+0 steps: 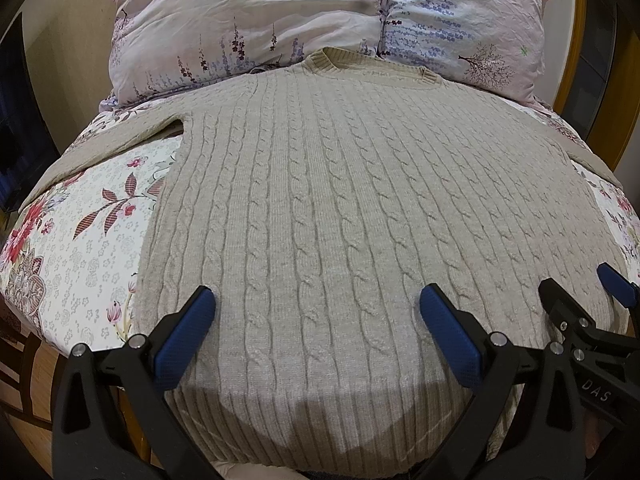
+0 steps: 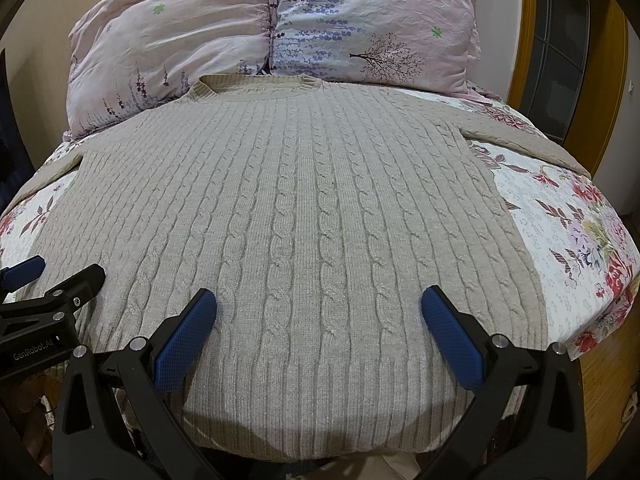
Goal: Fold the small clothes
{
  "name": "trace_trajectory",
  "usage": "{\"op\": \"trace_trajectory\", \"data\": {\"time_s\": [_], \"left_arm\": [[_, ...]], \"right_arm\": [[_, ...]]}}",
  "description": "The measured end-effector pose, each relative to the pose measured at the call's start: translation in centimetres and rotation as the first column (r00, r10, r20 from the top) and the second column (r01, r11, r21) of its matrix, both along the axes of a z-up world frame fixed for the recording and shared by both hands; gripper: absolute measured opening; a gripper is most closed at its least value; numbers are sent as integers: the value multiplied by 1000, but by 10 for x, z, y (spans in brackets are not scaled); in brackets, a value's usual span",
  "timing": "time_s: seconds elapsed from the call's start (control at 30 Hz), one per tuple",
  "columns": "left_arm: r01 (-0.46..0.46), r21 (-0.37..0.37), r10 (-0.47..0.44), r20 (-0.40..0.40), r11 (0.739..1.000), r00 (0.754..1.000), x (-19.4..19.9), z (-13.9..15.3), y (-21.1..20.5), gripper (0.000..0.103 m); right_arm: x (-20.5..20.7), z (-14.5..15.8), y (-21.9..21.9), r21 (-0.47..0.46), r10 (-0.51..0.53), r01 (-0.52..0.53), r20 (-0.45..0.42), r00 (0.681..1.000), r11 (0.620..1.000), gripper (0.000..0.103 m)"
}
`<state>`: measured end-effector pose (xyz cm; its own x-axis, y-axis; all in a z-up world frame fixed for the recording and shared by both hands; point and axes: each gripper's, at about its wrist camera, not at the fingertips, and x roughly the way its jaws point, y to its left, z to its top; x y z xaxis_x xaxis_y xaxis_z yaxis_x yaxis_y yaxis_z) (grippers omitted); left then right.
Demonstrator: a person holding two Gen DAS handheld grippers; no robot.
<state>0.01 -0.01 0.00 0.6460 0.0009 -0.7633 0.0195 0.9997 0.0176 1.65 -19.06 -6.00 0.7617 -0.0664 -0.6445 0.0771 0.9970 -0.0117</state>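
sweater sleeve ends cut off; left hand-held gripper and right hand-held gripper spread wide.

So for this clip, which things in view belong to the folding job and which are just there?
Part of the job:
- beige cable-knit sweater, spread flat
- left gripper, open above the hem
- right gripper, open above the hem

Just there:
- floral bedsheet under the sweater
- two pillows beyond the collar

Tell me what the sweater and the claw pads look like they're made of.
Sweater: beige cable-knit yarn, likely wool or acrylic, matte and slightly fuzzy, with raised braids and a ribbed hem. Left claw pads: blue, probably rubber or soft plastic, with a fine grid texture; same on the right claw.
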Motion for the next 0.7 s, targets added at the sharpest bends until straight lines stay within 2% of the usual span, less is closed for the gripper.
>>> {"op": "trace_trajectory", "data": {"time_s": [0.7], "left_arm": [[0,0,0,2,1000,1000,-1,1,-2,101]], "right_arm": [[0,0,-1,0,0,0,-2,1000,1000,102]]}}
